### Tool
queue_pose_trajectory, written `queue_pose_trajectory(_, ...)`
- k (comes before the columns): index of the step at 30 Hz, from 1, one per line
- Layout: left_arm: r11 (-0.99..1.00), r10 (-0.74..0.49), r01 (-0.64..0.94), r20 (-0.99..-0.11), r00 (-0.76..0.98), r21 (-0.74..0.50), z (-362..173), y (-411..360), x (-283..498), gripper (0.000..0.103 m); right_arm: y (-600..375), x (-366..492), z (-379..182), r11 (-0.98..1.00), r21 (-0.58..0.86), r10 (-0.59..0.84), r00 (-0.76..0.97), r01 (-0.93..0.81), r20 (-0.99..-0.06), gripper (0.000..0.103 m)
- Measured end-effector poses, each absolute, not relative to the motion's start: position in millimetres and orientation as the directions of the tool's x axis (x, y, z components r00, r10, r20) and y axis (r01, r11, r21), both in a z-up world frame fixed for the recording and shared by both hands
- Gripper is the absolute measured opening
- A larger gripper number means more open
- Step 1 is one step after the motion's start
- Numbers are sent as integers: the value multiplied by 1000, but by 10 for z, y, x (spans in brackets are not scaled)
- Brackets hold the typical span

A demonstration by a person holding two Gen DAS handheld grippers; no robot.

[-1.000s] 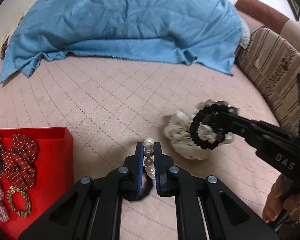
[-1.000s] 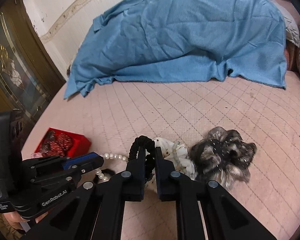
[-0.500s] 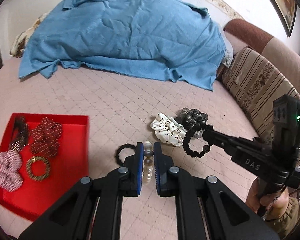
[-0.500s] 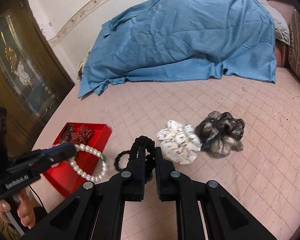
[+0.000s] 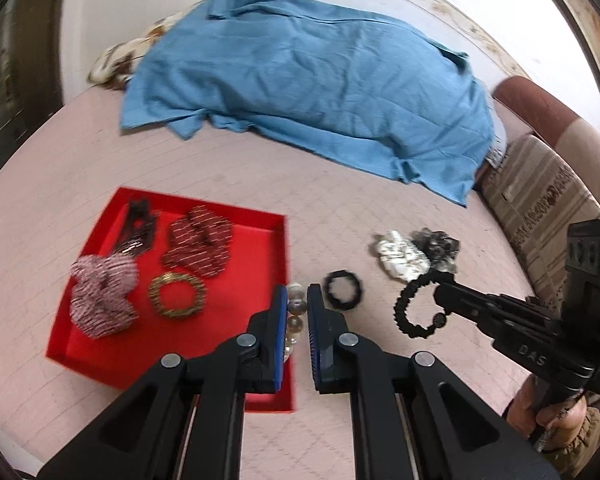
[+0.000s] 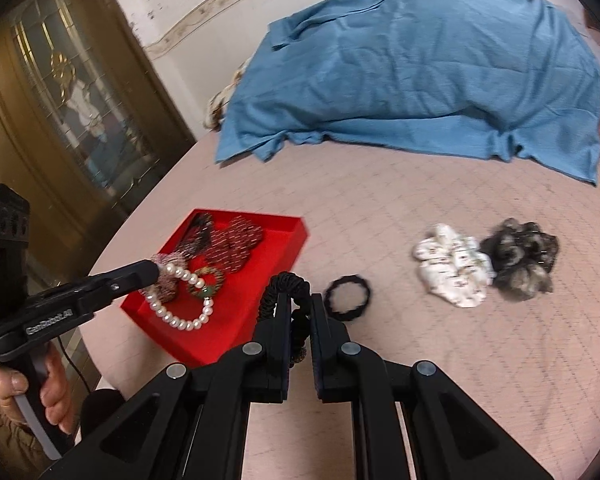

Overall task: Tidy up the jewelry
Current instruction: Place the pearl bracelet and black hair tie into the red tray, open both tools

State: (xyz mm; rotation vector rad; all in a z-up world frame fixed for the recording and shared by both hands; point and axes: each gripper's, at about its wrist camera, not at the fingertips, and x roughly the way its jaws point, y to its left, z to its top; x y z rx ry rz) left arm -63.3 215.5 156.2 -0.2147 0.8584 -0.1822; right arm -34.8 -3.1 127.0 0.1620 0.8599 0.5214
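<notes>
While both grippers are hanging above the pink quilted bed (image 5: 228, 168), each one is carrying a piece. The left gripper (image 5: 297, 308) is keeping its jaws clamped on a pearl bracelet (image 6: 182, 300), whose loop is dangling over the near corner of the red tray (image 6: 236, 320). The right gripper (image 6: 300, 308) is holding its jaws clamped on a black coiled hair tie (image 6: 286, 284), just beside the tray's right wall and not yet over it.

Inside the tray a pink scrunchie (image 5: 102, 296), a dark red scrunchie (image 5: 200, 240), a gold beaded bracelet (image 5: 176, 294) and a dark hair clip (image 5: 138, 226) are already lying. Out on the bed a plain black hair tie (image 5: 342, 290) is sitting near the tray, and farther right a white patterned scrunchie (image 6: 454, 272) is touching a grey scrunchie (image 6: 520, 260).

To my eye the step in hand is dropping the pearls. Doing it well means bringing the loop fully inside the red walls, toward the bare patch in the near right part, lowering until the beads are resting on the floor of the tray, and only then easing the jaws apart, so nothing is bouncing out or draping over the rim. The right gripper would do best waiting clear of the left one, then following with its coil.
</notes>
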Motion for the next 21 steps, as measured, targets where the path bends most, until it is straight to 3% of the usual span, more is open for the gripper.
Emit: queue_pose_trajectory(21,949,-95,-191,-801,591,-253,849,3286,-687,10,1325,-154,753,800,358,541,321,-481,-777,10)
